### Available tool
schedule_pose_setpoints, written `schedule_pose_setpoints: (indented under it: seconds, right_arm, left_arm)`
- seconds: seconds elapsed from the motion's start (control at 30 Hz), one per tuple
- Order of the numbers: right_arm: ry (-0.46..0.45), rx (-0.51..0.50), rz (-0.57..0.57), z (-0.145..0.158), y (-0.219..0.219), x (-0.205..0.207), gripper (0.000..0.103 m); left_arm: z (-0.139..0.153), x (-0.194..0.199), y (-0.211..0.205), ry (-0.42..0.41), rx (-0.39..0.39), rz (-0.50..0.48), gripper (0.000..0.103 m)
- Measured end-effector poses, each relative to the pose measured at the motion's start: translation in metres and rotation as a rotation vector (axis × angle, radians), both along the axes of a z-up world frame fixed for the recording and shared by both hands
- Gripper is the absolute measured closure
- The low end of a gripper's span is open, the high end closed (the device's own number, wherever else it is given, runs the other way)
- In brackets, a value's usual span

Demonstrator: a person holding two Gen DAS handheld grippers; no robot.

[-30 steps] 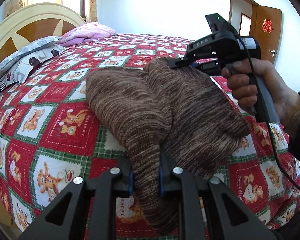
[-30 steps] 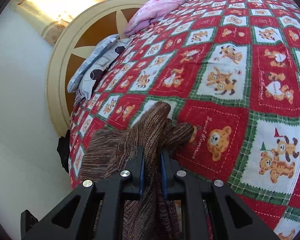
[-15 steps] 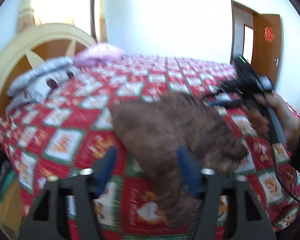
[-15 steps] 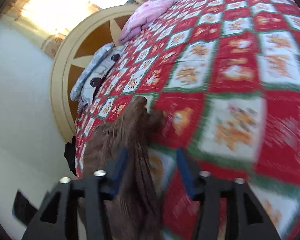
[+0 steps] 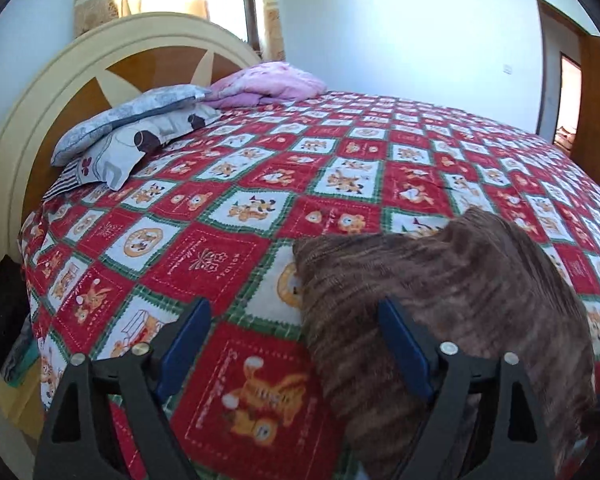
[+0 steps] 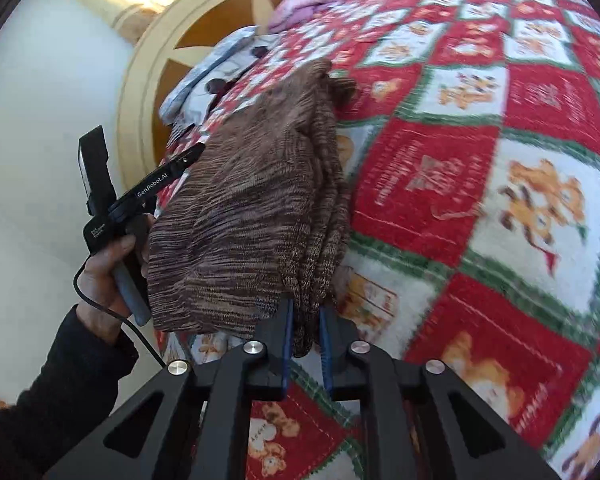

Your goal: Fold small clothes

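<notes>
Brown knit garment (image 6: 256, 200) folded in thick stack on bed quilt (image 5: 228, 264), near side edge of bed, well apart from pillows (image 5: 136, 136) at headboard (image 5: 40, 128) end.

Right gripper (image 6: 305, 320): jaws closing, blue pads pinching near corner of stack, knit bunched between them.

Left gripper (image 5: 292, 344): jaws opening, spread wide, nothing pinched; right-side pad against garment's edge, left-side pad over bare quilt. In right wrist view, left gripper in person's hand (image 6: 108, 272) just beside stack's far side.
</notes>
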State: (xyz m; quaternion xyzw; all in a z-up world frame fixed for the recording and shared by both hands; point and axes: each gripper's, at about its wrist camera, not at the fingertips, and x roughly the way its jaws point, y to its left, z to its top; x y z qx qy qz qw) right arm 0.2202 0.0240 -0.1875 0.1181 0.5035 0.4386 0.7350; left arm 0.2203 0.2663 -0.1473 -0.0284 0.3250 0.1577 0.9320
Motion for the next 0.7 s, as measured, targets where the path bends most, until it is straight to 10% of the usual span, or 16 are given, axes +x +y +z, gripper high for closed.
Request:
schedule_pose_setpoints:
  seconds: [0.27, 0.47, 0.6, 0.7]
  right_arm:
    - [0.028, -0.047, -0.061, -0.015, -0.034, 0.01, 0.098]
    - [-0.189, -0.156, -0.126, 0.039, -0.022, -0.007, 0.093]
    - [-0.281, -0.041, -0.052, 0.07, 0.015, -0.005, 0.049]
    - [-0.221, 0.0, 0.049, 0.059, 0.058, 0.01, 0.049]
  left_arm:
    - [-0.011, 0.005, -0.013, -0.007, 0.095, -0.007, 0.005]
    - [0.004, -0.004, -0.014, 0.012, 0.107, 0.037, 0.006]
    - [0.015, -0.038, -0.026, -0.058, 0.081, 0.023, 0.0]
    - [0.003, -0.044, -0.041, -0.027, 0.104, -0.016, 0.0]
